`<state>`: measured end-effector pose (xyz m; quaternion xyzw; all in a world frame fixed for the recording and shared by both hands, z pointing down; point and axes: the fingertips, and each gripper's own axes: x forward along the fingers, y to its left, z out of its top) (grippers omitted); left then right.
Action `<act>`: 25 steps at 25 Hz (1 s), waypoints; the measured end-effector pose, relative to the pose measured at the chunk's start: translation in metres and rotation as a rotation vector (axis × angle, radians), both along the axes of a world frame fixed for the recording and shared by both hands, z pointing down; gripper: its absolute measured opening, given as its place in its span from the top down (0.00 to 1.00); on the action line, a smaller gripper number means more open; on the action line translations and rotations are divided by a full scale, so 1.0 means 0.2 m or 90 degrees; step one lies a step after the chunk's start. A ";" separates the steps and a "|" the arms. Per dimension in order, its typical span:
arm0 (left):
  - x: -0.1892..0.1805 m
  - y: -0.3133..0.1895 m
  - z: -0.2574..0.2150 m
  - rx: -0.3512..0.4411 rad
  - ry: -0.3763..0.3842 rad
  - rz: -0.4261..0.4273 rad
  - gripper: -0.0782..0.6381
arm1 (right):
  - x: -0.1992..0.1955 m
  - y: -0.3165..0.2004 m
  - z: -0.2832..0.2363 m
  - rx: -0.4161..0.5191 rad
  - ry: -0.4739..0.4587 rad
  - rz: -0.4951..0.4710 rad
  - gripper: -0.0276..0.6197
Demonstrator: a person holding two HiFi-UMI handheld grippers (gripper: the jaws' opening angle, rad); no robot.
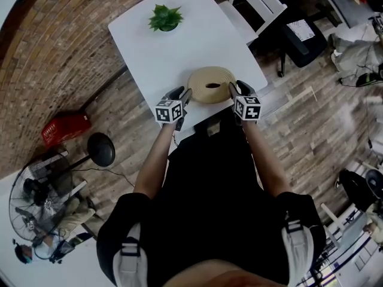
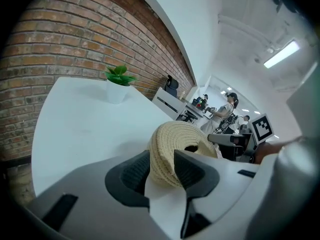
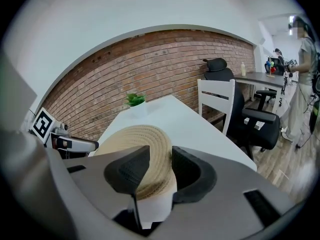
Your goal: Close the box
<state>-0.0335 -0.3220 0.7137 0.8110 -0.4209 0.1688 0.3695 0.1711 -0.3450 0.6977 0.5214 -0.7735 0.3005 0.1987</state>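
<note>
A round woven straw box (image 1: 210,85) with its lid on and a dark hole in the top sits near the front edge of the white table (image 1: 179,46). My left gripper (image 1: 185,94) is at its left side and my right gripper (image 1: 236,88) at its right side. In the left gripper view the box's rim (image 2: 165,159) lies between the pads of the left gripper (image 2: 162,166), whose jaws stand wide and loose. In the right gripper view the rim (image 3: 150,154) lies between the pads of the right gripper (image 3: 160,164), with a thin dark gap at the right pad.
A small potted plant (image 1: 166,18) stands at the table's far end. A white chair (image 1: 254,5) and a black office chair (image 3: 250,119) are at the right side. A brick wall runs along the left. A red case (image 1: 66,127) and a fan (image 1: 36,202) are on the floor.
</note>
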 end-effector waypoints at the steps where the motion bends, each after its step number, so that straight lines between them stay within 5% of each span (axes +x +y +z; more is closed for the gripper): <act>1: -0.01 0.00 -0.02 0.011 -0.004 -0.003 0.67 | -0.01 0.01 -0.02 0.006 0.002 -0.001 0.74; 5: -0.02 0.01 -0.12 0.064 -0.020 0.005 0.67 | -0.05 0.04 -0.08 0.030 0.008 -0.012 0.76; 10: 0.01 0.08 -0.20 0.103 -0.032 0.049 0.73 | -0.12 0.13 -0.13 0.047 0.000 -0.037 0.95; 16: 0.00 0.15 -0.27 0.114 -0.015 0.062 0.84 | -0.19 0.25 -0.16 0.065 0.034 -0.079 0.96; 25: 0.02 0.20 -0.30 0.121 -0.025 0.094 0.86 | -0.21 0.32 -0.19 0.074 0.049 -0.098 0.96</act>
